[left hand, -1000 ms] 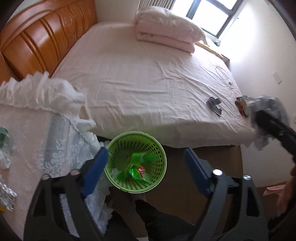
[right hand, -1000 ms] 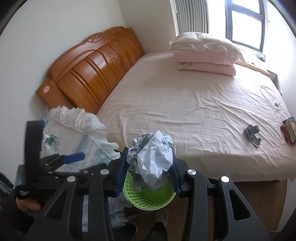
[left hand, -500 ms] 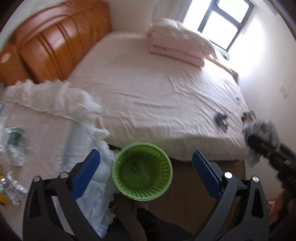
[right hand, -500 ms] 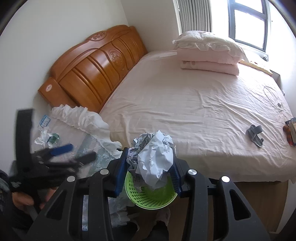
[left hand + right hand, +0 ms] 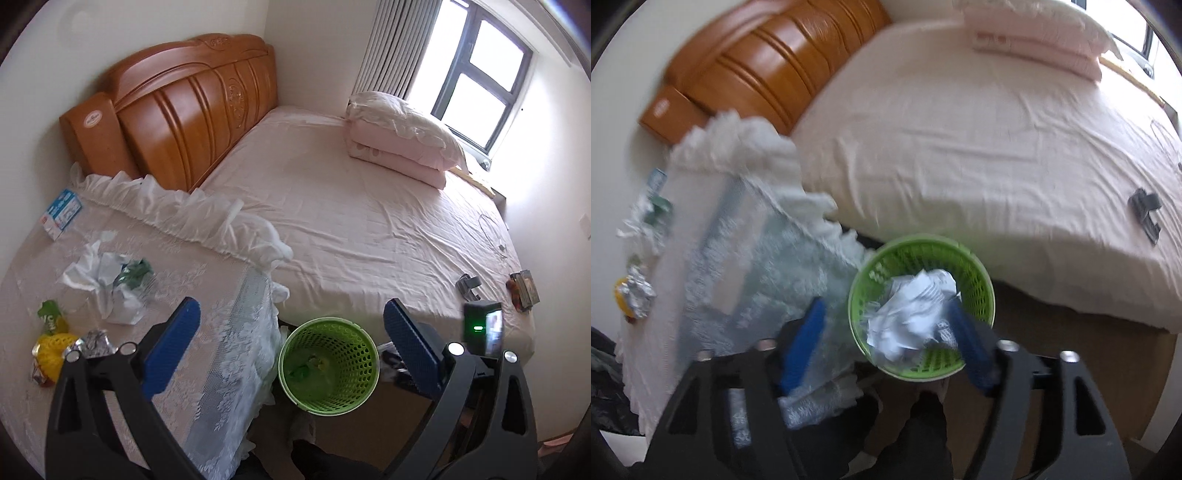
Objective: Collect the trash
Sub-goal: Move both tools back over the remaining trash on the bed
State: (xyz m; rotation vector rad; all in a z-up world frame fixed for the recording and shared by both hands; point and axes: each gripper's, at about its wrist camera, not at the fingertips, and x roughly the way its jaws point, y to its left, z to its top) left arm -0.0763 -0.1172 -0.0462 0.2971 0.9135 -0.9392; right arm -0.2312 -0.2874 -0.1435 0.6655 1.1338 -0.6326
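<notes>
A green mesh basket (image 5: 371,384) stands on the floor between the lace-covered table and the bed. My right gripper (image 5: 886,343) hangs just above the basket (image 5: 857,295) and its jaws are opening. The crumpled white paper wad (image 5: 912,314) lies loose inside the basket between the blue pads, free of their grip. My left gripper (image 5: 290,354) is open and holds nothing, above the table's corner and the basket. More trash lies on the table: crumpled white paper with green scraps (image 5: 110,284), a green wrapper (image 5: 51,317), a foil ball (image 5: 96,341) and a yellow net (image 5: 55,343).
The lace-covered table (image 5: 207,332) fills the left. A blue and white box (image 5: 61,212) lies at its far edge. The bed (image 5: 369,221) holds folded pink bedding (image 5: 399,144), a grey clip (image 5: 467,286), a cable and small items near its foot.
The right gripper dropped down onto the basket, its jaws spread and the paper wad went into the basket. The left gripper rose and swung left, bringing the table's trash into view.
</notes>
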